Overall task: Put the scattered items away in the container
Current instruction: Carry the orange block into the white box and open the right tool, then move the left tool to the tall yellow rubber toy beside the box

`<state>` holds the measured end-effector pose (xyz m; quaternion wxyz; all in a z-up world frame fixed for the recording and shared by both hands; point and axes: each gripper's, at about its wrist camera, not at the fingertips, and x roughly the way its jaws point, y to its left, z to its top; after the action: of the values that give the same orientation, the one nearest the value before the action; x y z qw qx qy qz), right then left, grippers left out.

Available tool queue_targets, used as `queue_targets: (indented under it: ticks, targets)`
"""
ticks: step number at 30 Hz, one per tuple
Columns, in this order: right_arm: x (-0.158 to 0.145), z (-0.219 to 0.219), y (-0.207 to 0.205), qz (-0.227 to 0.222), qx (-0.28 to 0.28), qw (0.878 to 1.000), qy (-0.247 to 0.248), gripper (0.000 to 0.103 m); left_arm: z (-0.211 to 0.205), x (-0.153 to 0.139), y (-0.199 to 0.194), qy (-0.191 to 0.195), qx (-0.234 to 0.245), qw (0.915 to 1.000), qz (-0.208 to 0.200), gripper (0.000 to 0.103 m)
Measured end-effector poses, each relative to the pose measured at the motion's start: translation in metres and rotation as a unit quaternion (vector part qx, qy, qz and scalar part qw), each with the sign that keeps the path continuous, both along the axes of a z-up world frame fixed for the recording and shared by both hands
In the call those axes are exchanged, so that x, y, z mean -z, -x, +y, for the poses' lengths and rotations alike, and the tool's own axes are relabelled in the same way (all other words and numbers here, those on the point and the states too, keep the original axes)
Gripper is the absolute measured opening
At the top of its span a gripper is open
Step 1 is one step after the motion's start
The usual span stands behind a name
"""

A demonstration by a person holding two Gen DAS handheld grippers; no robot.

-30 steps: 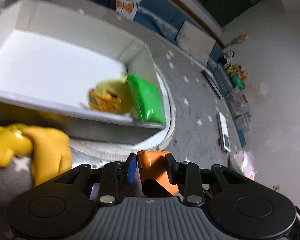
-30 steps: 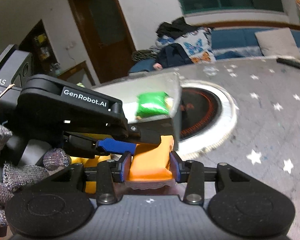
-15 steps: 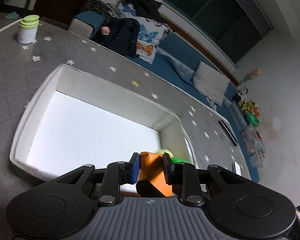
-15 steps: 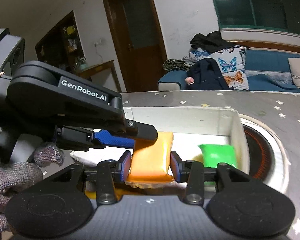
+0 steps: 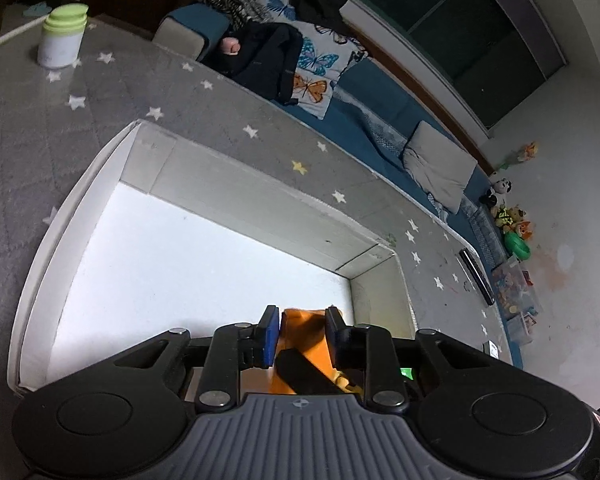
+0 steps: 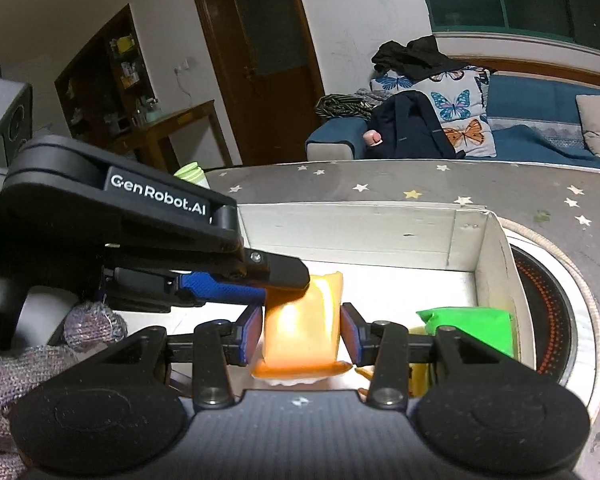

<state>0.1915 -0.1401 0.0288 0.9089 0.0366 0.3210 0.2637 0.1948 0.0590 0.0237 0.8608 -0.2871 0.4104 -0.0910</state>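
An orange packet (image 6: 300, 332) hangs over the near right part of the white box (image 6: 340, 232). My right gripper (image 6: 300, 338) is shut on its lower half, blue pads pressing both sides. My left gripper (image 6: 284, 280) comes in from the left and pinches the packet's upper left corner. In the left wrist view the same orange packet (image 5: 304, 324) sits between the pads of the left gripper (image 5: 300, 334), whose jaws are opening slightly. The white box (image 5: 80, 184) is mostly bare inside. A green packet (image 6: 468, 328) and a yellow item (image 6: 418, 376) lie in its right end.
A green-lidded jar (image 5: 62, 36) stands on the grey star-patterned tablecloth (image 5: 28, 128) beyond the box. A round hob ring (image 6: 548, 300) lies just right of the box. A black remote (image 5: 476, 276) rests near the far table edge. A gloved hand (image 6: 4, 360) holds the left gripper.
Both grippers have carried the orange packet from beside the box to over its inside. The yellow toy has left the left wrist view, and the whole box now shows.
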Motion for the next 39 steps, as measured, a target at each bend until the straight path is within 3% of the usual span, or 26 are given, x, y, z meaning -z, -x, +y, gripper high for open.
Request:
queue_targets:
  ticks: [12,14,20,27,34,39]
  targets:
    - [-0.008,-0.007,0.024,-0.026,0.0,1.0,0.014,0.044,0.001,-0.006,0.016,-0.018,0.003,0.9996,-0.022,0.028]
    - [-0.012,-0.01,0.032,-0.034,0.001,0.999,0.015,0.052,0.002,-0.008,0.021,-0.015,0.004,0.9995,-0.027,0.028]
    - [-0.019,-0.016,0.053,-0.047,-0.001,0.999,0.019,0.052,0.002,-0.016,0.039,-0.029,0.009,0.9985,-0.046,0.028]
    - [-0.019,-0.016,0.085,-0.042,-0.018,0.999,0.019,0.053,0.003,-0.019,0.067,-0.034,0.013,0.9975,-0.06,0.028]
    - [-0.011,-0.01,0.108,-0.028,-0.04,0.998,0.031,0.065,0.002,-0.015,0.094,-0.04,0.023,0.997,-0.062,0.028]
    - [-0.001,-0.008,0.119,-0.01,-0.052,0.998,0.04,0.065,0.0,-0.009,0.108,-0.04,0.037,0.997,-0.054,0.028]
